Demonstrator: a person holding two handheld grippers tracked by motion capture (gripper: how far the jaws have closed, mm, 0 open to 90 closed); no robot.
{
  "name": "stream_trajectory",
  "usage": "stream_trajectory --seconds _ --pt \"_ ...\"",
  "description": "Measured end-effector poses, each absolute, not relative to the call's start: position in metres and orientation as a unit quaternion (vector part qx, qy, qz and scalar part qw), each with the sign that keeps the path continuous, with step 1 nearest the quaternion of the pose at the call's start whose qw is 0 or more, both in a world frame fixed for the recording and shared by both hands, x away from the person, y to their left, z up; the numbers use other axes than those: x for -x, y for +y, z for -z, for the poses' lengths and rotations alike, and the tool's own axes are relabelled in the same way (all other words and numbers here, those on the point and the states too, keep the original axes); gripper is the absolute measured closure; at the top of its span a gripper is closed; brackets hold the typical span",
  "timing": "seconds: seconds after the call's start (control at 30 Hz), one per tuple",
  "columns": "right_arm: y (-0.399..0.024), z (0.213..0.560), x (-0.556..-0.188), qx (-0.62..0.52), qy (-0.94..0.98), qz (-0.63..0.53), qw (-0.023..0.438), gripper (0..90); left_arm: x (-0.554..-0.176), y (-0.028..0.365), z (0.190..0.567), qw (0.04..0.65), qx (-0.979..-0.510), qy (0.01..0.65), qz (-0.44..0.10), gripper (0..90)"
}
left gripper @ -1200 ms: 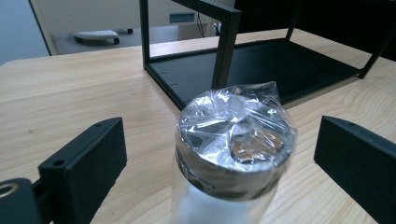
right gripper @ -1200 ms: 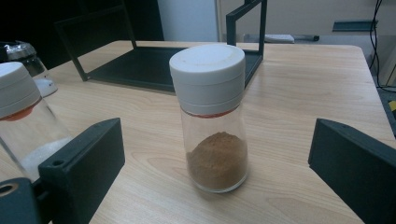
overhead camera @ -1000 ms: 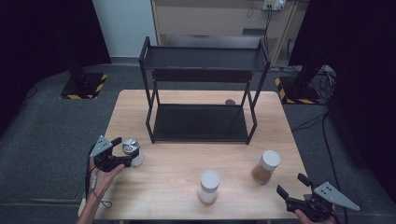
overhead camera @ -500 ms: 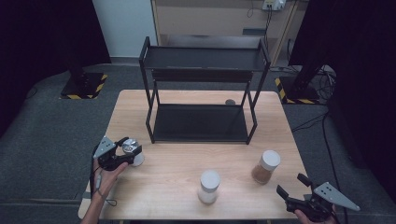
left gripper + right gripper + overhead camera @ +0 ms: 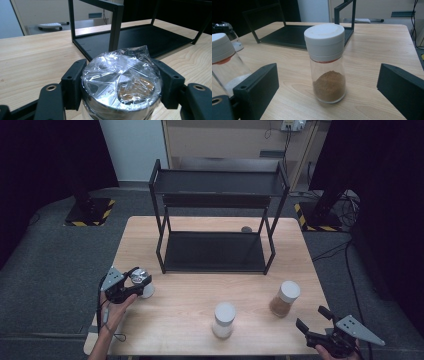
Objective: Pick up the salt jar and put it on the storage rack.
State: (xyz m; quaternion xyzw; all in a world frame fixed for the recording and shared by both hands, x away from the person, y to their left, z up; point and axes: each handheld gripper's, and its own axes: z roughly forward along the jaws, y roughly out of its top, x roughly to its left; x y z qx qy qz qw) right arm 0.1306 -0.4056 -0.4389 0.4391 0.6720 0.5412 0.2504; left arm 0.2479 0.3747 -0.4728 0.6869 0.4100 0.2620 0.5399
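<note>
- Since a second ago, our left gripper (image 5: pixel 134 285) has slid in around the foil-capped jar (image 5: pixel 121 82) near the table's (image 5: pixel 200 270) left edge; its jaws have just been closing and now clamp it.
- Our right gripper (image 5: pixel 314 321) waits at the near right corner, jaws apart, facing the brown spice jar (image 5: pixel 327 62).

I see pale wood grain on the table (image 5: pixel 190 305). Rack (image 5: pixel 215 251) matte black. Left gripper (image 5: pixel 131 287) black; shiny silver jar (image 5: pixel 121 82) under clear crinkled film. Brown-powder jar (image 5: pixel 327 62): white cap, clear glass, thin red band. White-powder jar (image 5: pixel 223 320): white cap. Right gripper (image 5: pixel 316 329) black, grey plate.
</note>
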Motion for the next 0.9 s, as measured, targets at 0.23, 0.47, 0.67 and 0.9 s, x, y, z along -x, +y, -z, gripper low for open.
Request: stream_trajectory --seconds 0.23,0.47,0.67,0.9 --pt "-0.405 0.439 -0.130 -0.441 0.671 -0.541 0.252 3.6 -0.247 0.370 0.467 0.535 -0.693 0.409 -0.258 32.8" --pt "-0.405 0.439 -0.130 -0.443 0.669 -0.541 0.253 2.7 -0.248 0.364 0.457 0.540 -0.702 0.392 -0.250 32.9" --pt "-0.406 0.439 -0.130 -0.444 0.667 -0.542 0.253 2.1 -0.250 0.358 0.446 0.549 -0.708 0.375 -0.239 32.9" --pt "-0.406 0.440 -0.130 -0.445 0.667 -0.542 0.251 1.9 -0.256 0.349 0.433 0.559 -0.716 0.351 -0.226 32.9"
